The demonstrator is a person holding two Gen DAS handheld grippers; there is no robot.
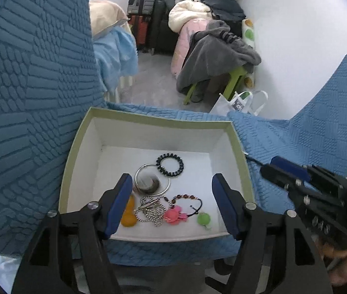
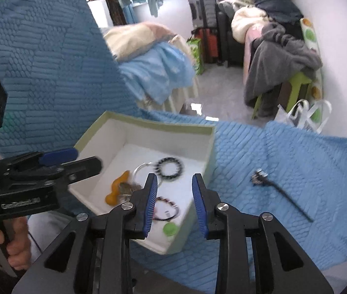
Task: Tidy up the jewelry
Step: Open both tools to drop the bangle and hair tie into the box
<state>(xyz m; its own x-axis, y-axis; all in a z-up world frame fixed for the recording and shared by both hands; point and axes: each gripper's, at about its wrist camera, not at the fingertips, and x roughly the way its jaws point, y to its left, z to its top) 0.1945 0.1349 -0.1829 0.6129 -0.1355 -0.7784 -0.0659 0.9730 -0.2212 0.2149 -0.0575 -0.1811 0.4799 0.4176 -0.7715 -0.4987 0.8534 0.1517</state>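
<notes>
Hovering over the green-rimmed box [image 1: 76, 144], the left gripper [image 1: 172, 203] is sitting with its blue pads spread wide and nothing between them. Its view shows the box filling the lower centre of the frame, already holding a black beaded bracelet [image 1: 170, 165], a silver bangle [image 1: 152, 179], a ball chain [image 1: 149, 209], a pink charm [image 1: 173, 215], an orange piece [image 1: 128, 214] and a green disc [image 1: 204, 219].

The right gripper [image 2: 174, 203] is also standing open and empty, at the lower centre of its own view, above the box's near right corner. One piece is lying outside: a dark hairpin with a sparkly head [image 2: 275, 188], on the blue quilted cover [image 2: 296, 152] at the right of that frame, well apart from the box.

That pin looks like the step in hand. To do it well, the right gripper is best swinging toward the right, coming down on the thin stem crosswise, and closing gently so the pads are not snagging the quilt; the picture is slightly blurred, so settling first should help.
</notes>
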